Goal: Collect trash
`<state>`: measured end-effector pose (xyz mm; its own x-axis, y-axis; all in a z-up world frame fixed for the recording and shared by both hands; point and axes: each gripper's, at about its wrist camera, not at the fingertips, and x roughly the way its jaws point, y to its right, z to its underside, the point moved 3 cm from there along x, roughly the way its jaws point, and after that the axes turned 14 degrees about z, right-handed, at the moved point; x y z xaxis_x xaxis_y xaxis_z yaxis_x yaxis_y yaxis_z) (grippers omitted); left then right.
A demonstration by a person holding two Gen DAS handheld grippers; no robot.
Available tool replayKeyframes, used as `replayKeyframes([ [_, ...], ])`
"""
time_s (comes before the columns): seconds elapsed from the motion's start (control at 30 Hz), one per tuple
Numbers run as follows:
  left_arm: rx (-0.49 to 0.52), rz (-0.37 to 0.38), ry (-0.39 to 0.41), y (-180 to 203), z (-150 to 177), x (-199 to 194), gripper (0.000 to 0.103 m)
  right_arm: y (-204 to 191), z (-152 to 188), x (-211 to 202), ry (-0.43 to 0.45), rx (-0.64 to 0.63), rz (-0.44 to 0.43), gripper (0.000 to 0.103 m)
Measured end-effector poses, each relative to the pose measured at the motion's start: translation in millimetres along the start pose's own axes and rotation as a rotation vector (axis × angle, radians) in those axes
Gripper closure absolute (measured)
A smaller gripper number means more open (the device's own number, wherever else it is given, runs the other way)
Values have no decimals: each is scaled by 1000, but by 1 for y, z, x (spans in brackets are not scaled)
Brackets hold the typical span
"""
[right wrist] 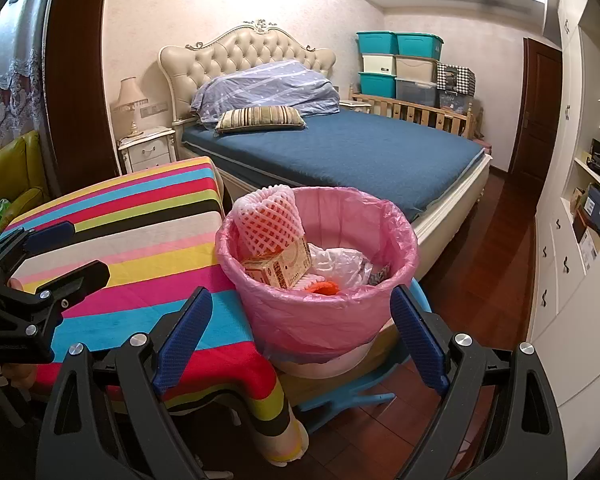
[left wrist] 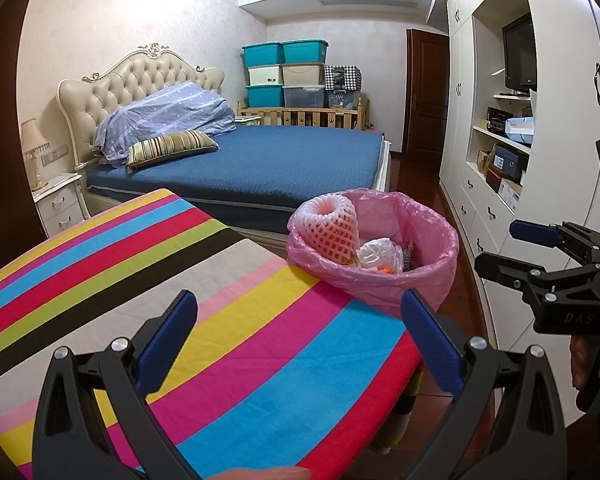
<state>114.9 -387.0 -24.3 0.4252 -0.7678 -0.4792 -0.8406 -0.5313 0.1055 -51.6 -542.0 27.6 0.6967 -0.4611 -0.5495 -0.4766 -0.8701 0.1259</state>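
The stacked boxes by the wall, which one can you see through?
The clear storage box, bottom right of the stack. Its walls show dark things inside, while the teal boxes and cream boxes are solid-coloured.

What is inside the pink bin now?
The bin holds a foam net, a small carton, crumpled clear plastic and something orange. Whatever lies beneath these is covered.
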Motion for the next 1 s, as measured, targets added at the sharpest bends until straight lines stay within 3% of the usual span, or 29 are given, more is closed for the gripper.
replayKeyframes([
  [1.0, 2, 6, 1, 1, 3, -2, 5, -1, 0, 0, 0, 0, -2, 18],
])
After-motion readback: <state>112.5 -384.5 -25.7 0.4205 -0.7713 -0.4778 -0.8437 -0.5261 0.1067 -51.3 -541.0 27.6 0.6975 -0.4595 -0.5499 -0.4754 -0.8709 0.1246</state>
